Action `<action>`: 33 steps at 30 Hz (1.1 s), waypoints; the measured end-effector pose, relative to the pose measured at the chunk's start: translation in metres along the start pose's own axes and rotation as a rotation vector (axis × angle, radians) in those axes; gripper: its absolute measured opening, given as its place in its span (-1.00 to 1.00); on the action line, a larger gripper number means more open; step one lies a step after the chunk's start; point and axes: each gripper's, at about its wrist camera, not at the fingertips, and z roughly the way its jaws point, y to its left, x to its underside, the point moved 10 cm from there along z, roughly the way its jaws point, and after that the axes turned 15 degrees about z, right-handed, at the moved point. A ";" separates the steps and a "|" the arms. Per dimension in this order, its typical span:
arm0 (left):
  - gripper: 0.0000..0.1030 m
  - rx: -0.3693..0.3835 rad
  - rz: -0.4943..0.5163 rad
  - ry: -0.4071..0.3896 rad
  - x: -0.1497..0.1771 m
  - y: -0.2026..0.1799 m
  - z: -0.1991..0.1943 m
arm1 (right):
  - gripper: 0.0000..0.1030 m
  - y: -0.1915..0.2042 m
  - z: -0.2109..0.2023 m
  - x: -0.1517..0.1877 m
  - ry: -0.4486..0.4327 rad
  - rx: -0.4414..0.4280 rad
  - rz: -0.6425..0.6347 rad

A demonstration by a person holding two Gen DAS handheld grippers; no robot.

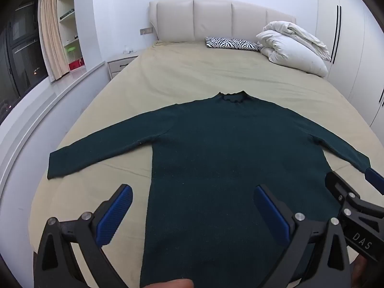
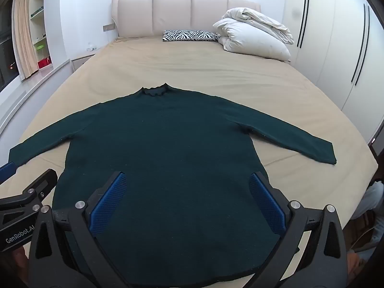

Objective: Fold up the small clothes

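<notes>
A dark green long-sleeved sweater (image 1: 216,148) (image 2: 163,148) lies flat on the beige bed sheet (image 1: 192,72) (image 2: 192,67), collar away from me and both sleeves spread out to the sides. My left gripper (image 1: 193,193) hangs open above the sweater's lower left part, its blue pads wide apart with nothing between them. My right gripper (image 2: 187,180) is also open, above the lower middle of the sweater, and holds nothing. Each gripper shows at the edge of the other's view. A fingertip (image 1: 172,283) of the person shows at the bottom of the left wrist view.
At the head of the bed lie a zebra-print cushion (image 1: 231,43) (image 2: 189,35) and a bundled white duvet (image 1: 295,45) (image 2: 254,36) against the padded headboard. White wardrobes (image 2: 336,48) stand to the right; a nightstand (image 1: 120,66), window ledge and shelves are to the left.
</notes>
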 end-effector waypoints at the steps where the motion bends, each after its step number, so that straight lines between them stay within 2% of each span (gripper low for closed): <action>1: 1.00 -0.001 -0.009 0.006 0.001 0.000 0.000 | 1.00 0.000 0.000 0.000 0.000 0.002 -0.002; 3: 1.00 -0.004 -0.007 0.023 0.000 -0.002 0.000 | 1.00 0.000 0.001 0.000 -0.001 0.005 -0.001; 4: 1.00 -0.002 -0.013 -0.009 0.003 -0.001 -0.005 | 1.00 -0.001 0.001 0.000 0.000 0.005 0.001; 6: 1.00 0.003 -0.004 0.023 0.002 -0.006 -0.003 | 1.00 0.000 0.002 0.000 0.002 0.004 0.005; 9: 1.00 0.031 -0.029 0.021 0.007 0.001 -0.003 | 1.00 -0.001 0.002 0.002 0.004 0.001 0.008; 33: 1.00 0.011 -0.035 0.049 0.004 0.000 0.009 | 1.00 -0.003 0.007 0.001 0.005 0.011 -0.008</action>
